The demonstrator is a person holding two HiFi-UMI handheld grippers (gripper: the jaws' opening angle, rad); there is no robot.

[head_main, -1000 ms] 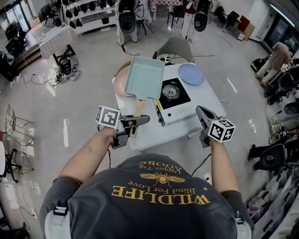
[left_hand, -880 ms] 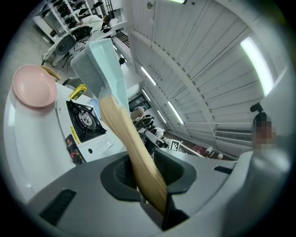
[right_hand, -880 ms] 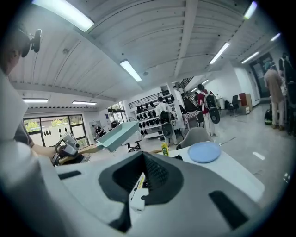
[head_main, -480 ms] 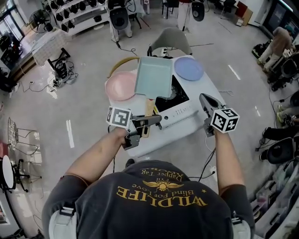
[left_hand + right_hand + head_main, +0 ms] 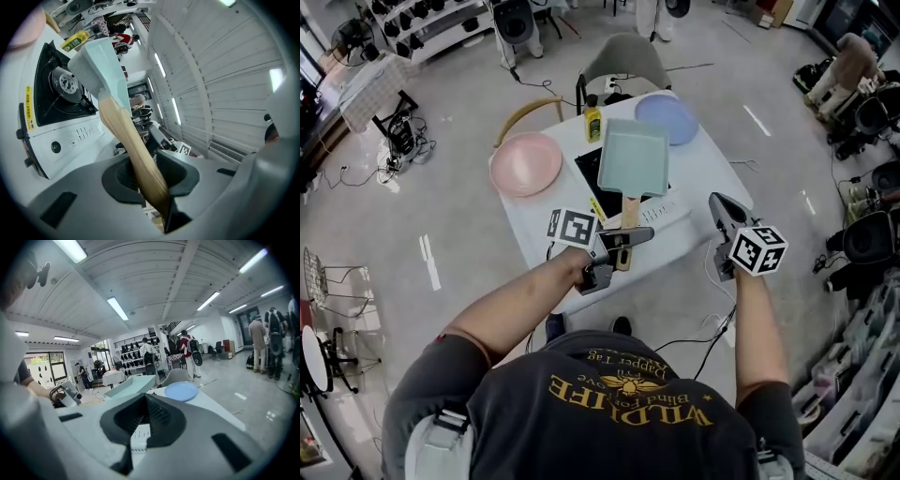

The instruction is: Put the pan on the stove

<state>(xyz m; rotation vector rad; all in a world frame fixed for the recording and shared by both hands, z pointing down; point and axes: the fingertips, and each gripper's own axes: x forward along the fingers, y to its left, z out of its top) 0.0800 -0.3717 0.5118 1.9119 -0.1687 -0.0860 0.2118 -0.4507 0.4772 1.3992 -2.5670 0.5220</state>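
The pan is a pale teal rectangular one with a wooden handle. My left gripper is shut on the end of that handle and holds the pan in the air over the stove. In the left gripper view the handle runs between the jaws, with the pan above the burner. My right gripper hangs by the table's front right corner, shut and holding nothing. From the right gripper the pan shows side-on.
The stove sits on a small white table. A pink plate lies at its left, a blue plate at the far right, and a yellow bottle behind the stove. A grey chair stands beyond the table.
The pan has travelled right, from above the pink plate to above the stove, and has come lower. The right gripper has moved along the table's right front edge, still shut.
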